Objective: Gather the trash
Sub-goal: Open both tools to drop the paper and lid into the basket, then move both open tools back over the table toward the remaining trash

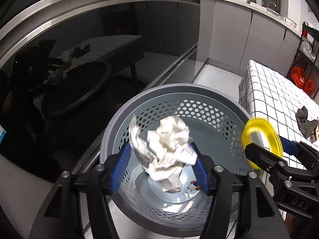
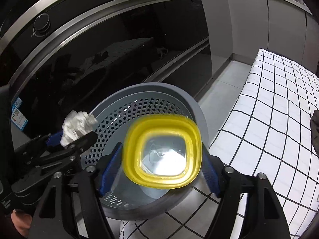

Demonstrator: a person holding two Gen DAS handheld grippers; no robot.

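Observation:
A grey perforated waste basket point(image 1: 217, 107) stands on the floor beside the table; it also shows in the right wrist view point(image 2: 185, 97). My left gripper point(image 1: 159, 159) is over the basket with crumpled white paper point(image 1: 169, 143) between its blue pads; the paper looks blurred in the right wrist view point(image 2: 77, 125). My right gripper point(image 2: 161, 159) holds a yellow-rimmed clear plastic lid point(image 2: 131, 151), blurred, over the basket mouth; the lid also shows in the left wrist view point(image 1: 263, 139). A few small scraps point(image 1: 193, 187) lie on the basket bottom.
A table with a white black-checked cloth point(image 1: 275, 95) stands right of the basket, with a dark crumpled scrap point(image 1: 305, 119) on it. A dark glass oven front point(image 1: 79, 59) is to the left. White cabinets point(image 1: 229, 35) and a rack with red bags point(image 1: 301, 77) are behind.

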